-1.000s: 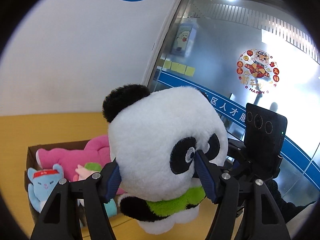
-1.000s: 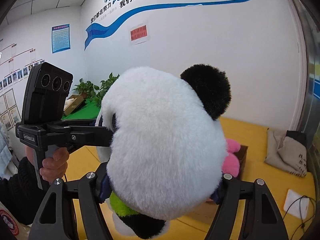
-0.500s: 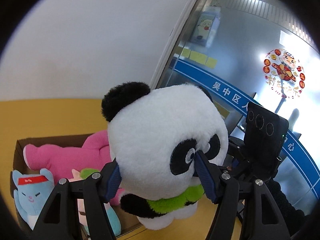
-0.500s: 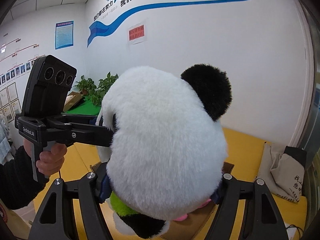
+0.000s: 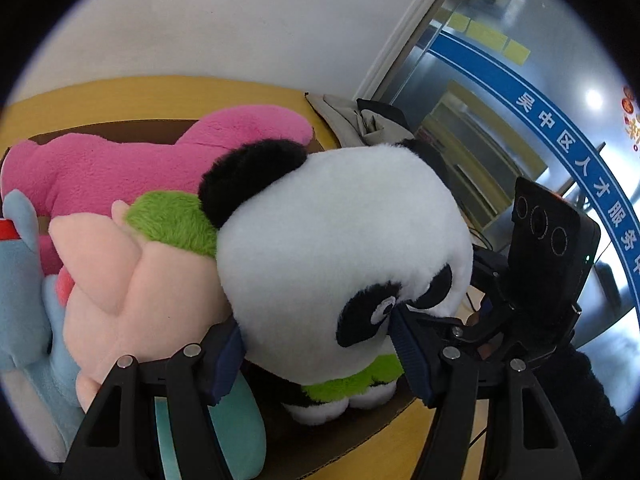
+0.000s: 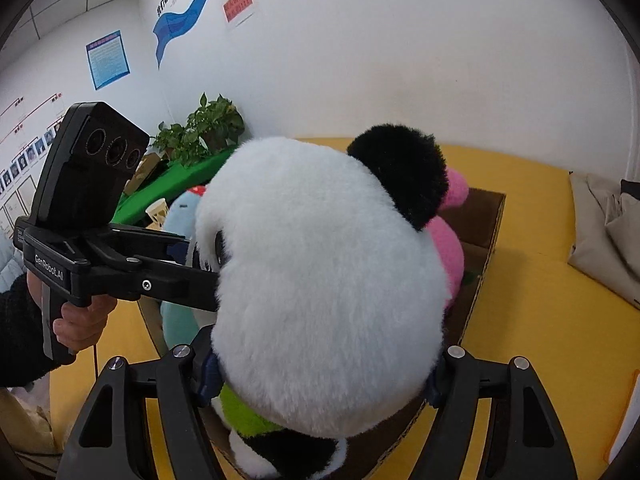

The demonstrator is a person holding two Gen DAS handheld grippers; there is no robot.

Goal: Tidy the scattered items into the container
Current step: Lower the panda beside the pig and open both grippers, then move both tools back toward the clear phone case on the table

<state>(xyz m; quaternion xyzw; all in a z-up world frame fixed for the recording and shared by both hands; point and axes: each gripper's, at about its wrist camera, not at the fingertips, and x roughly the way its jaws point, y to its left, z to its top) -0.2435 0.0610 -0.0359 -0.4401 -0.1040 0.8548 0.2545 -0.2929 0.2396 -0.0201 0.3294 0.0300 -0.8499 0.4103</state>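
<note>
Left wrist: both tools (image 5: 316, 348) clamp panda (image 5: 340, 248), angled downward.

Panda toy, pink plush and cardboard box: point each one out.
panda toy (image 5: 340, 248), left wrist view, white forehead.
pink plush (image 5: 120, 160), left wrist view, middle of its body.
cardboard box (image 6: 486, 232), right wrist view, far right wall.

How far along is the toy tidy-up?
Done: the pink plush, peach plush and blue plush lie in the box. In hand: both claws, left and right, squeeze the panda over the box. Left: release it; nothing else scattered shows.
</note>
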